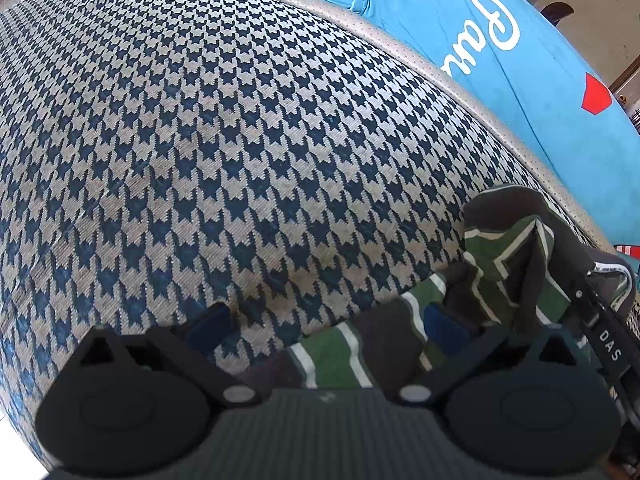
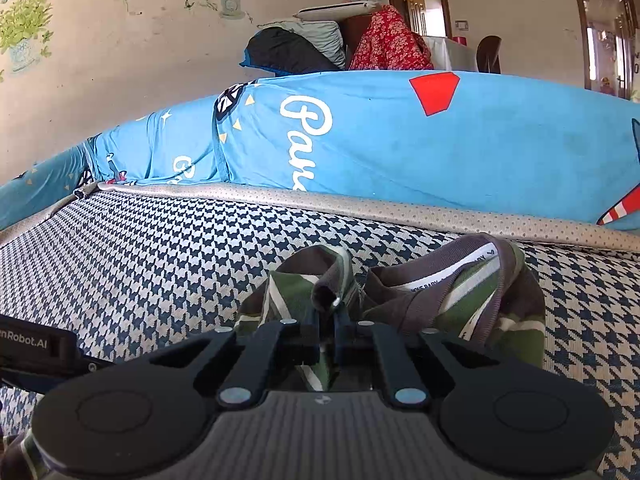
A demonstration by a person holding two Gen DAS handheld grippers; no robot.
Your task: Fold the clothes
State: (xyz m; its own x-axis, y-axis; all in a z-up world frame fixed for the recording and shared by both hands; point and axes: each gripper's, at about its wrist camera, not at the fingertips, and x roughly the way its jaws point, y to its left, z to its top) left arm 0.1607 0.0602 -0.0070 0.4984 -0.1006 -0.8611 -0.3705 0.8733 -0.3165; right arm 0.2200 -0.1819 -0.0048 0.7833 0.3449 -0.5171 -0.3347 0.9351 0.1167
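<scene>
A: What is the biggest thing here?

B: A mat [image 1: 240, 140] in a blue-and-cream houndstooth weave, with a dotted beige border. It fills most of the left wrist view. Behind it, toward 12 o'clock in the right wrist view, lies a bright blue sheet [image 2: 400, 140] with white script and a red patch.

A: And beyond that?

B: At 12 o'clock in the right wrist view a heap of bedding [image 2: 296, 48] and a red flowered cloth [image 2: 390, 42] sit against a wall with plant stickers.

A: Where is the garment?

B: The shirt [image 2: 472, 300], green and brown with white stripes, lies bunched on the mat. In the right wrist view it sits at centre and toward 3 o'clock, its collar with a white label tape turned up. In the left wrist view it is at 4 o'clock, near the mat's border.

A: The right tool?

B: The right tool [image 2: 328, 332] has its jaws drawn nearly together, pinching a fold of the shirt; a small roll of fabric sticks up just past the fingertips.

A: The left tool?

B: The left tool [image 1: 326, 324] stands wide. One blue pad rests over bare mat at 7 o'clock, the other against the shirt's edge at 5 o'clock, with striped fabric lying between them. The pads do not press on it.
</scene>
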